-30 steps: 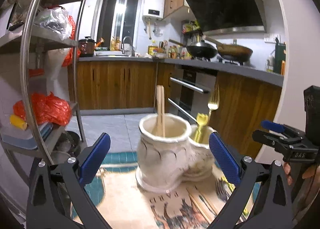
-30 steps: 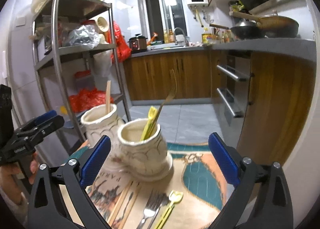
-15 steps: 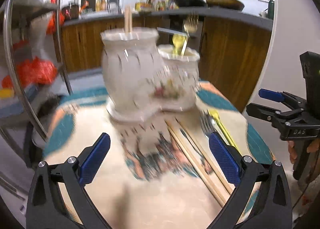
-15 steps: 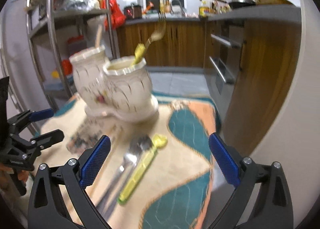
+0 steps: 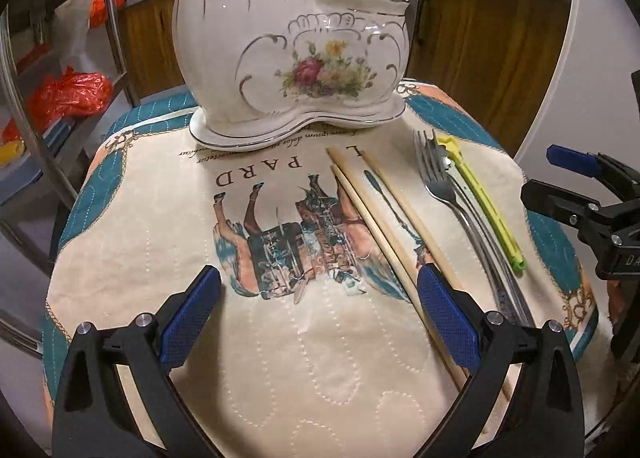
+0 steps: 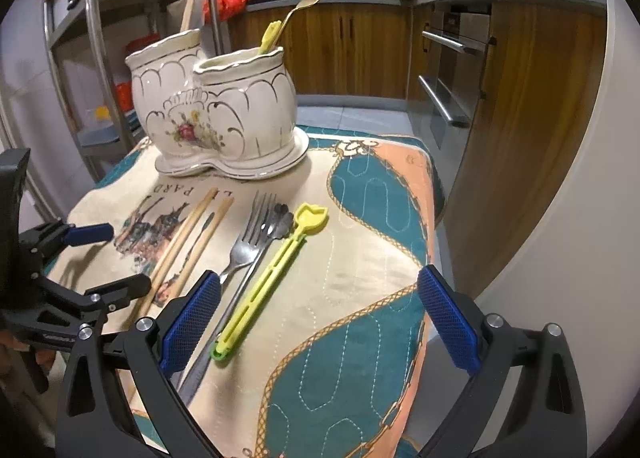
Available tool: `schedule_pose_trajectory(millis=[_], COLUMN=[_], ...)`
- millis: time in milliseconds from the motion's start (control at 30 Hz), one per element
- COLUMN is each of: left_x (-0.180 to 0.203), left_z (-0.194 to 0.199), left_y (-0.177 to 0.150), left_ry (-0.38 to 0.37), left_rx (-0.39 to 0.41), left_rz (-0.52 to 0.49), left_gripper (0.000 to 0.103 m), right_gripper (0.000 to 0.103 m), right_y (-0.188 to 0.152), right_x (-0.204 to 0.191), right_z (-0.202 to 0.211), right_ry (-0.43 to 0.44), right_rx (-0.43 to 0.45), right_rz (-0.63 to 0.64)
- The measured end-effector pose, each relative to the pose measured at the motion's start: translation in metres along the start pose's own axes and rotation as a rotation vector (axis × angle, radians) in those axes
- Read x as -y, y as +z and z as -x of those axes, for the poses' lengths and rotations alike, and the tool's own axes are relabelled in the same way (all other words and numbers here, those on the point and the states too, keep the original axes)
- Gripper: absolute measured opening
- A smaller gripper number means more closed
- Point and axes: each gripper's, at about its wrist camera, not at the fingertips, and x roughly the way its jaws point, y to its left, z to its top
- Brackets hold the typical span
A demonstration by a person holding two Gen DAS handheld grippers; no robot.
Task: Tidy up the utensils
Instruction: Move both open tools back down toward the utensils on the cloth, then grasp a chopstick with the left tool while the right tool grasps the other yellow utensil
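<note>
A white floral ceramic utensil holder (image 5: 292, 54) (image 6: 216, 106) with two cups stands at the far side of a patterned cloth. A gold fork (image 6: 304, 2) and a yellow utensil (image 6: 270, 36) stand in its right cup, a wooden stick (image 6: 187, 14) in its left. On the cloth lie wooden chopsticks (image 5: 376, 214) (image 6: 188, 242), a steel fork (image 5: 440, 174) (image 6: 248, 242), a steel spoon (image 6: 276, 220) and a yellow plastic utensil (image 5: 484, 206) (image 6: 272, 274). My left gripper (image 5: 316, 318) is open above the cloth near the chopsticks. My right gripper (image 6: 320, 322) is open above the cloth, right of the yellow utensil.
The cloth (image 6: 360, 258) covers a small table with edges close on all sides. A metal shelf rack (image 6: 100, 38) with red bags stands to the left. Wooden cabinets and an oven (image 6: 452, 78) stand behind and to the right.
Both grippers have tilted downward and dropped toward the cloth, so the loose utensils now fill the views. Both stay open and empty.
</note>
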Motion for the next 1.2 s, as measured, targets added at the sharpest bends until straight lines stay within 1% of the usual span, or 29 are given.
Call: schedule_pose_trajectory(millis=[133, 167, 200, 233, 300, 333, 400, 433, 467, 500, 533, 600, 667, 733, 800, 867, 933, 1000, 1033, 1067, 1100, 1133, 1200], left_x=[0.001, 0.001, 0.001, 0.002, 0.004, 0.006, 0.011, 0.013, 0.015, 0.016, 0.018, 0.02, 0.022, 0.024, 0.028, 0.036, 0.039, 0.036, 0.033, 0.031, 0.028, 0.026, 0.023], left_z=[0.0, 0.0, 0.0, 0.0, 0.002, 0.004, 0.006, 0.007, 0.007, 0.008, 0.009, 0.01, 0.011, 0.01, 0.007, 0.005, 0.005, 0.004, 0.004, 0.004, 0.004, 0.005, 0.006], left_y=[0.0, 0.0, 0.002, 0.003, 0.006, 0.007, 0.008, 0.008, 0.008, 0.008, 0.008, 0.007, 0.007, 0.008, 0.009, 0.009, 0.008, 0.009, 0.011, 0.011, 0.012, 0.011, 0.011], left_ry=[0.007, 0.006, 0.002, -0.008, -0.023, -0.035, -0.055, -0.063, -0.076, -0.086, -0.092, -0.103, -0.103, -0.096, -0.091, -0.062, -0.054, -0.071, -0.079, -0.091, -0.101, -0.099, -0.098], left_rx=[-0.006, -0.009, -0.012, -0.014, -0.019, -0.022, -0.027, -0.028, -0.031, -0.032, -0.032, -0.034, -0.038, -0.05, -0.069, -0.06, -0.056, -0.061, -0.068, -0.076, -0.083, -0.089, -0.106], left_rz=[-0.011, -0.014, -0.016, -0.018, -0.03, -0.044, -0.068, -0.076, -0.085, -0.092, -0.101, -0.107, -0.109, -0.096, -0.079, -0.104, -0.125, -0.125, -0.13, -0.13, -0.138, -0.154, -0.202], left_gripper=[0.097, 0.095, 0.089, 0.085, 0.072, 0.068, 0.053, 0.048, 0.04, 0.033, 0.031, 0.024, 0.021, 0.021, 0.022, 0.023, 0.022, 0.016, 0.015, 0.014, 0.013, 0.013, 0.008], right_gripper=[0.098, 0.098, 0.098, 0.098, 0.098, 0.097, 0.093, 0.091, 0.084, 0.077, 0.075, 0.066, 0.062, 0.06, 0.058, 0.057, 0.05, 0.037, 0.033, 0.024, 0.018, 0.016, 0.014], right_y=[-0.001, -0.001, -0.001, -0.001, 0.0, 0.0, 0.001, 0.001, 0.002, 0.002, 0.003, 0.004, 0.004, 0.005, 0.005, 0.005, 0.007, 0.008, 0.008, 0.009, 0.009, 0.008, 0.008], right_x=[-0.001, -0.001, -0.002, -0.002, -0.003, -0.003, -0.004, -0.005, -0.006, -0.008, -0.009, -0.01, -0.013, -0.015, -0.016, -0.019, -0.019, -0.015, -0.014, -0.012, -0.009, -0.006, -0.001], right_z=[-0.004, -0.006, -0.008, -0.009, -0.012, -0.013, -0.017, -0.017, -0.019, -0.019, -0.021, -0.024, -0.026, -0.028, -0.033, -0.037, -0.038, -0.037, -0.037, -0.036, -0.035, -0.034, -0.032], right_ry=[-0.002, -0.003, -0.008, -0.013, -0.034, -0.041, -0.039, -0.033, -0.028, -0.03, -0.034, -0.033, -0.018, -0.01, -0.001, -0.016, -0.01, -0.003, -0.003, -0.002, 0.0, 0.007, 0.018], right_rx=[-0.017, -0.025, -0.035, -0.042, -0.063, -0.068, -0.088, -0.093, -0.099, -0.103, -0.105, -0.12, -0.132, -0.137, -0.161, -0.168, -0.17, -0.174, -0.175, -0.176, -0.178, -0.182, -0.19], right_rz=[0.006, 0.007, 0.01, 0.013, 0.02, 0.02, 0.016, 0.016, 0.017, 0.019, 0.018, 0.012, 0.016, 0.018, 0.02, 0.031, 0.031, 0.021, 0.018, 0.014, 0.01, 0.005, 0.002])
